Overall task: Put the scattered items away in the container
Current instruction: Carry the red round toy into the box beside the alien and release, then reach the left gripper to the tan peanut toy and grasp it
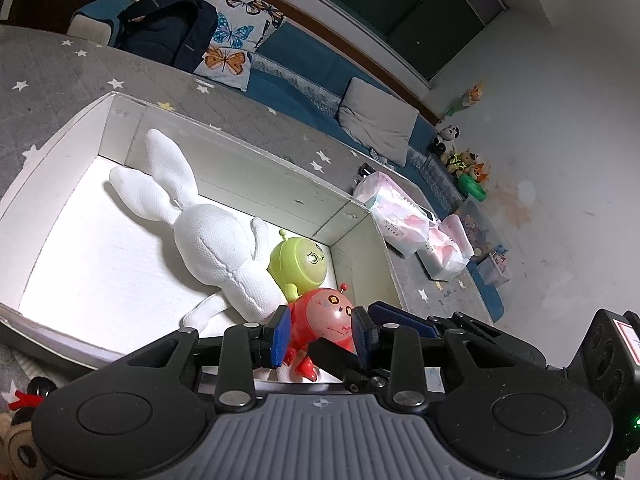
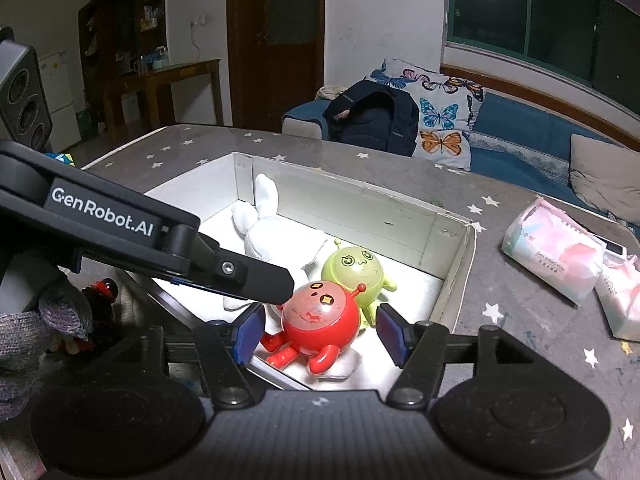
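Note:
A white cardboard box sits on a grey star-patterned mat. Inside lie a white plush rabbit, a green round toy figure and a red round toy figure at the near right corner. My left gripper is shut on the red figure, a blue pad against each side. In the right wrist view its finger touches the figure's head. My right gripper stands open around the same figure, with a gap at both pads.
Pink tissue packs lie on the mat right of the box. A dark plush toy rests left of the box by a gloved hand. A sofa with a black backpack and butterfly cushion stands behind.

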The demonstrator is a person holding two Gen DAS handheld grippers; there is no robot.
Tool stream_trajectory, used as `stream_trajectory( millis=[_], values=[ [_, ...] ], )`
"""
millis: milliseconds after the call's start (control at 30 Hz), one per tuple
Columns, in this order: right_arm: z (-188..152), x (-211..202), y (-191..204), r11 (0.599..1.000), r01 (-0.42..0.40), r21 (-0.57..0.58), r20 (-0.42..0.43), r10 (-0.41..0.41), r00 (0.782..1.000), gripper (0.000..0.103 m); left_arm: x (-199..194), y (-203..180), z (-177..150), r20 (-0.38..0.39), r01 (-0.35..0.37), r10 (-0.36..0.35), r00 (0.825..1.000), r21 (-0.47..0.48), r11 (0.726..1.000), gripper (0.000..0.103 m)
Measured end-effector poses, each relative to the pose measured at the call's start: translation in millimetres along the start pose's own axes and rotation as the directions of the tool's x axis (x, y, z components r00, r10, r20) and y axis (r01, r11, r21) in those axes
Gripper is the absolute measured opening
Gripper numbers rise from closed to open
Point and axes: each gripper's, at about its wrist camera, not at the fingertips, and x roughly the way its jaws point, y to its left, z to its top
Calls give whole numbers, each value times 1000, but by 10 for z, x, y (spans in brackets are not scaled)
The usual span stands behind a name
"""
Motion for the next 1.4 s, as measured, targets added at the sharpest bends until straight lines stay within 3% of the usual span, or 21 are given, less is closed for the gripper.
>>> stream_trajectory(
  millis=[467,967,1400],
  values=[
    [-36,-262,70,1000,10,9,57,-10,998,66,-188,-102,-115,32,-20,19,999,30,999,35],
    [-316,-648,274,999,27,17,131,-29,991,78,-493,-126,-433,62,-56,54,997,35,998,35],
    [-717,-651,318,995,39,89,94,-47,994,88,-470,-109,-748,17,-61,61,998,-15,998,36]
  ],
)
